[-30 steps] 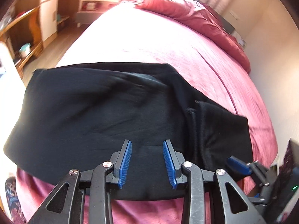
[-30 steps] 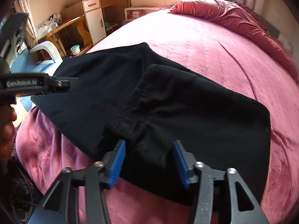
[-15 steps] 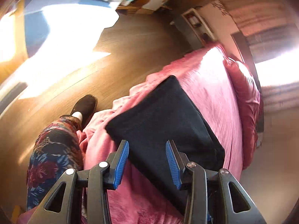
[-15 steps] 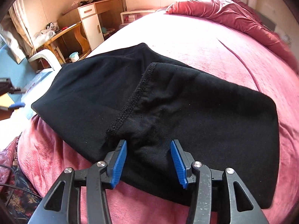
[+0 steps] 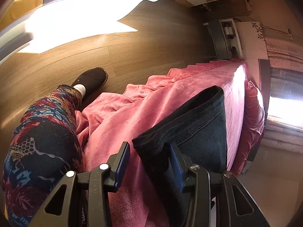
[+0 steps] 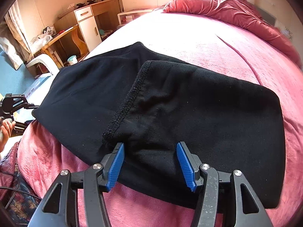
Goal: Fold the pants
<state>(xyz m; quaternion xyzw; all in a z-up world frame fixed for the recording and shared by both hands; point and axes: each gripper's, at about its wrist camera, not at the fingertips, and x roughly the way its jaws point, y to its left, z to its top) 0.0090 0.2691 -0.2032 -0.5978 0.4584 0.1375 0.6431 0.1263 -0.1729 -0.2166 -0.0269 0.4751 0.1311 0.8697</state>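
Folded black pants (image 6: 170, 113) spread flat on a pink bedspread (image 6: 236, 47), thick hem seam running away from the right tongs (image 6: 150, 162). Right jaws just widened, hovering open over the near edge. Left tongs (image 5: 149, 162) parted astride the pants' corner, gripping nothing.

A bed (image 6: 217, 43) covered in a pink blanket (image 5: 132, 117) carries the folded black pants (image 6: 198, 117). A crumpled red quilt (image 6: 227, 7) lies at its far end.
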